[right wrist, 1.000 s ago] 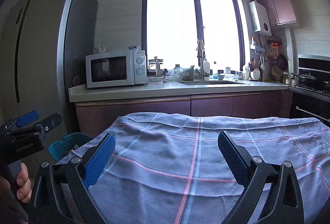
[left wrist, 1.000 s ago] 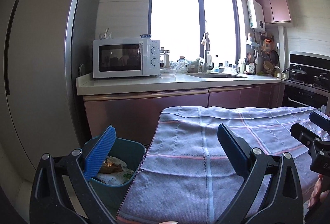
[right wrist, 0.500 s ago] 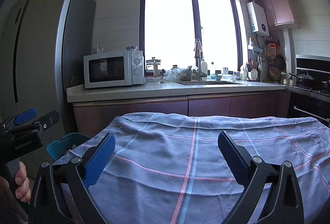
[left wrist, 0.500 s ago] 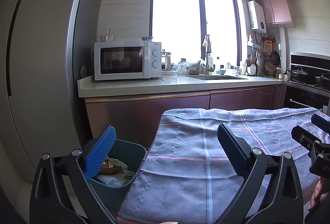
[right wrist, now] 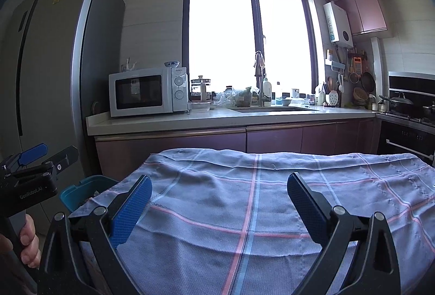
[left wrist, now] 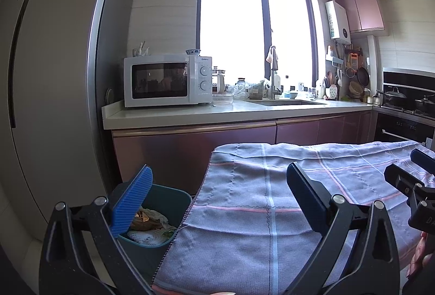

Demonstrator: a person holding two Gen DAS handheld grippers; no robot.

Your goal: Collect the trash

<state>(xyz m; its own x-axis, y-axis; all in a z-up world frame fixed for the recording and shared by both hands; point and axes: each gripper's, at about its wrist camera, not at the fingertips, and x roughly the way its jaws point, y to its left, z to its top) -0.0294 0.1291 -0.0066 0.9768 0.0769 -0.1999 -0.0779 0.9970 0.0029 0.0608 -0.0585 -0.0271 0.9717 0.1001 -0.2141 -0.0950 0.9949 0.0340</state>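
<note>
Beside the table's left edge: a teal trash bin (left wrist: 152, 216) stands on the floor, touching the hanging side of the cloth; from the right wrist view only its rim shows past the cloth corner.
Trash: crumpled paper, a brown wrapper and a white knitted-looking piece (left wrist: 148, 228) lie inside the bin, filling its lower part; what each item is cannot be told.
Left gripper: the left gripper (left wrist: 217, 197) hangs above the table's left edge, its two blue-padded fingers spread wide apart with nothing between them; the left finger lies over the bin, the right one over the cloth.
Right gripper: the right gripper (right wrist: 218, 202) hovers over the middle of the cloth, fingers likewise wide apart and holding nothing.
Hands: fingers of one hand (right wrist: 28, 243) wrap the left gripper's handle, seen at the lower left of the right wrist view; a sliver of the other hand (left wrist: 420, 258) shows at the right border of the left wrist view.
Table: covered by a grey-blue tablecloth (right wrist: 272, 202) checked with pink and pale blue lines, bare of objects.
Beyond the table: a counter (left wrist: 217, 111) with pinkish cabinet fronts carries a white microwave (left wrist: 167, 80) and a sink with a tap (left wrist: 273, 72) under a bright window.
Far left: a tall grey refrigerator (left wrist: 54, 77).
Far right: a stove with a dark pan (left wrist: 395, 98).
</note>
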